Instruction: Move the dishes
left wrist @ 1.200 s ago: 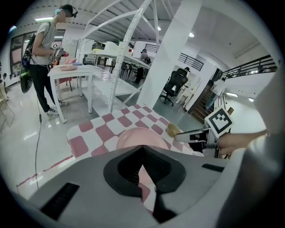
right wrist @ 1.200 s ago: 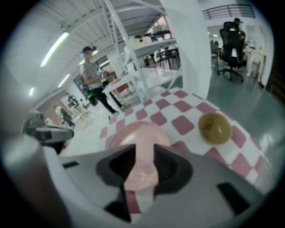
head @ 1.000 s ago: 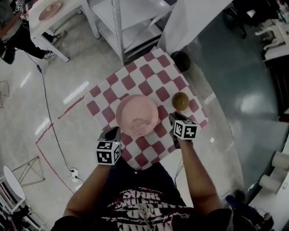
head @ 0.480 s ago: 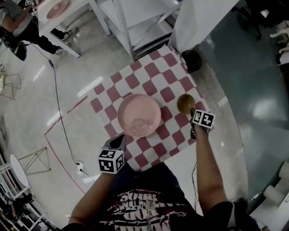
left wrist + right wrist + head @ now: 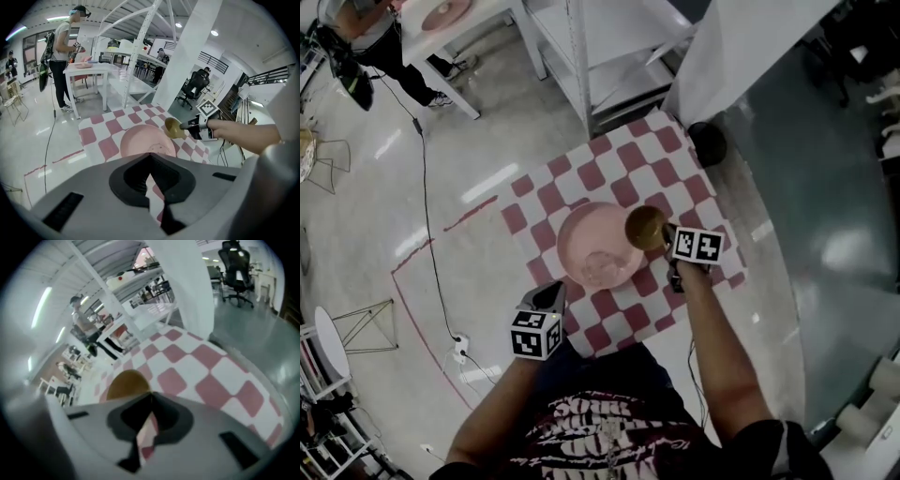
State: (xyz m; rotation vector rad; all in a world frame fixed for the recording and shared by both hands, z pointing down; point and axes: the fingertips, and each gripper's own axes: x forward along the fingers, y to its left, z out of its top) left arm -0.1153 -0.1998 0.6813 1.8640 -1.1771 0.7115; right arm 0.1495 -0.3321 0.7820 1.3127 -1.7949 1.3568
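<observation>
A pink plate (image 5: pixel 595 246) lies in the middle of the red-and-white checked table (image 5: pixel 666 155). A small olive bowl (image 5: pixel 645 228) hangs tilted above the plate's right edge. My right gripper (image 5: pixel 667 240) is shut on the bowl's rim; its jaws have just been closing, with the rim between them. The left gripper view shows the bowl (image 5: pixel 174 127) held over the plate (image 5: pixel 143 143) by the right gripper (image 5: pixel 189 126). In the right gripper view the bowl (image 5: pixel 127 383) sits just beyond the jaws. My left gripper (image 5: pixel 551 296) stays shut and empty at the table's near left corner.
A dark round object (image 5: pixel 709 143) sits by the table's far right corner. Behind the table stand a white shelf rack (image 5: pixel 609 47) and a white pillar (image 5: pixel 741 42). A white side table (image 5: pixel 450 23) with a person stands far left. A cable (image 5: pixel 427 197) runs over the floor.
The right gripper reached right to the olive bowl, shut on its rim, and has carried it up and left over the plate's edge. The left gripper has barely shifted.
</observation>
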